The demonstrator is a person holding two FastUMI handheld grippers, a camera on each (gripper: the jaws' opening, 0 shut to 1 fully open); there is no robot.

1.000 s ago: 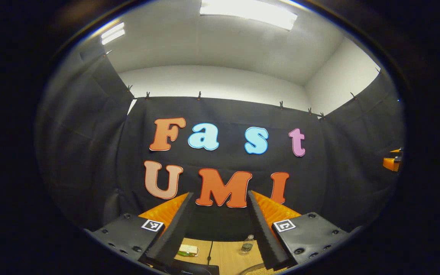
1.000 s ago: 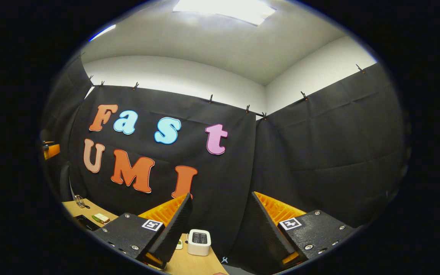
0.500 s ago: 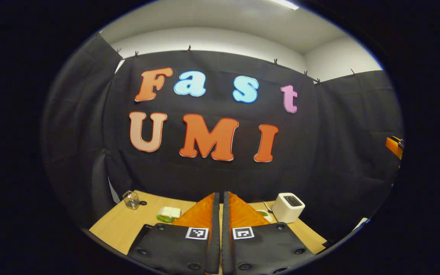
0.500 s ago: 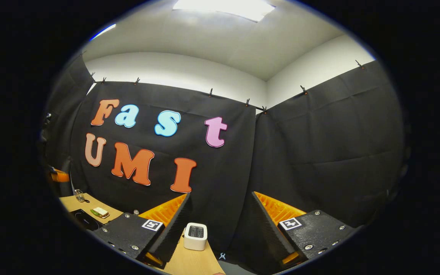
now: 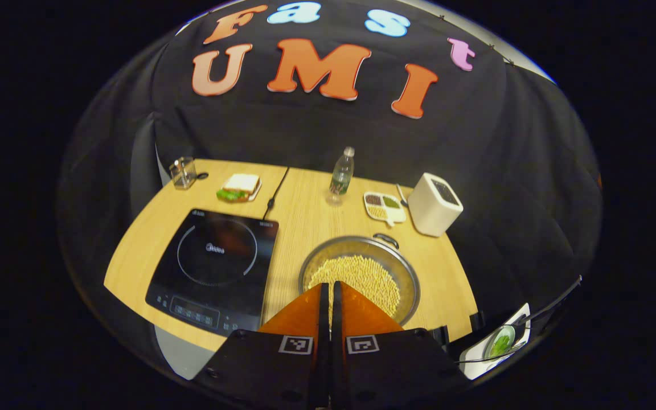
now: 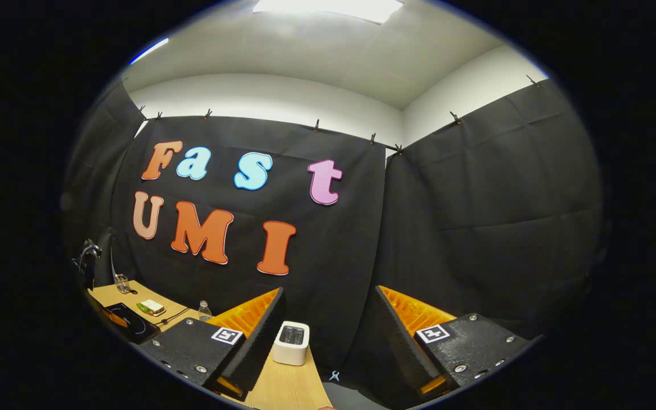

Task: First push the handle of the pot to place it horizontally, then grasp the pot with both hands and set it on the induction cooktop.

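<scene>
Tipped downward since half a second ago, the left claw (image 5: 328, 296) now looks over the worktop (image 5: 305, 210); first step not begun.
Left claw closed, empty, above the pot's (image 5: 359, 276) near rim. Pot sits just right of the cooktop (image 5: 214, 267), its handle (image 5: 386, 239) at the far rim. Right claw (image 6: 328, 319) wide open, empty, raised. Next: reach and push the handle.

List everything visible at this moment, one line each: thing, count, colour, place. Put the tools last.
Table: one, light wood, under everything.
Induction cooktop: one, black, left part of table.
Pot: one, silver, holding pale grains, right of cooktop.
Pot handle: one seen, dark, far rim.
Toaster: one, white, far right.
Divided dish: one, white, beside toaster.
Water bottle: one, clear, far centre.
Sandwich: one, white and green, far left.
Glass jar: one, clear, far left corner.
Left tool: shut, above pot.
Right tool: open, raised.
</scene>
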